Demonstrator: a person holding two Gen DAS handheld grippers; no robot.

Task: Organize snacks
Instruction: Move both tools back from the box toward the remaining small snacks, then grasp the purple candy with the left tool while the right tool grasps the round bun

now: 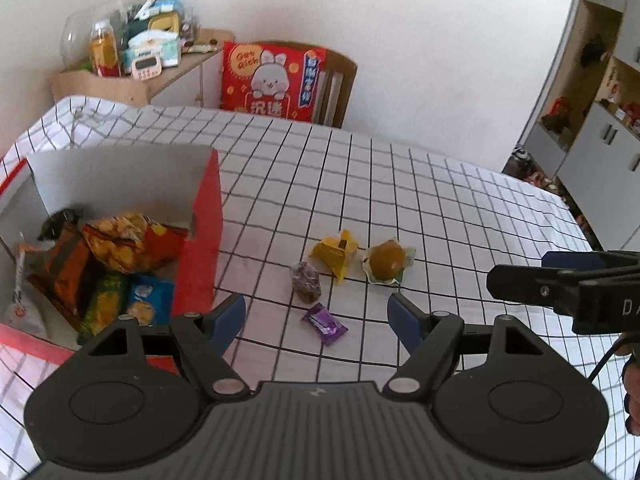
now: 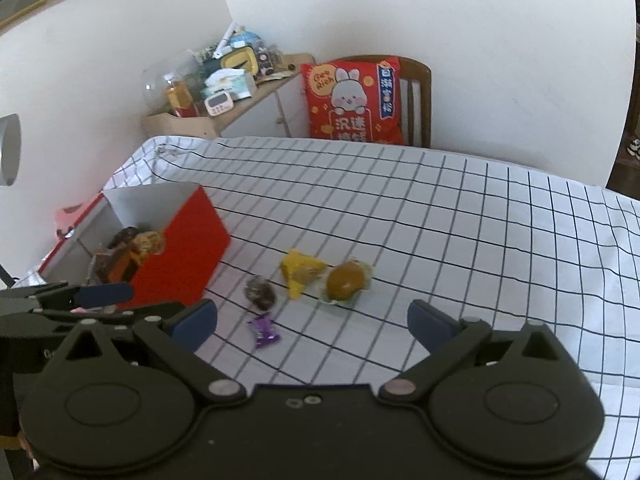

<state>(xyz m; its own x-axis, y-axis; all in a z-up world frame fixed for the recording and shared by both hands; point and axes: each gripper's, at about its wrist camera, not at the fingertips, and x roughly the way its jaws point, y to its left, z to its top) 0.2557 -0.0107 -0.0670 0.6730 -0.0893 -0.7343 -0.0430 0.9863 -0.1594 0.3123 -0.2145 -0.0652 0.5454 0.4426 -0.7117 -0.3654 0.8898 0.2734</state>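
Four loose snacks left beside red box (image 1: 200,248); left gripper (image 1: 318,318) and right gripper (image 2: 312,322) spread, empty; next, closing on purple candy (image 1: 325,324)

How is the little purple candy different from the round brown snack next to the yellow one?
The small purple foil-wrapped candy is flat, with twisted ends; the round brown snack in clear wrapping is domed and bigger. The purple candy lies nearer the grippers, the brown snack farther back. Both lie loose on the checked tablecloth, outside the red box.

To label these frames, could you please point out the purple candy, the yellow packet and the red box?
purple candy (image 1: 324,324), left wrist view, wrapper middle
yellow packet (image 1: 334,251), left wrist view, top face
red box (image 2: 180,248), right wrist view, outer side wall
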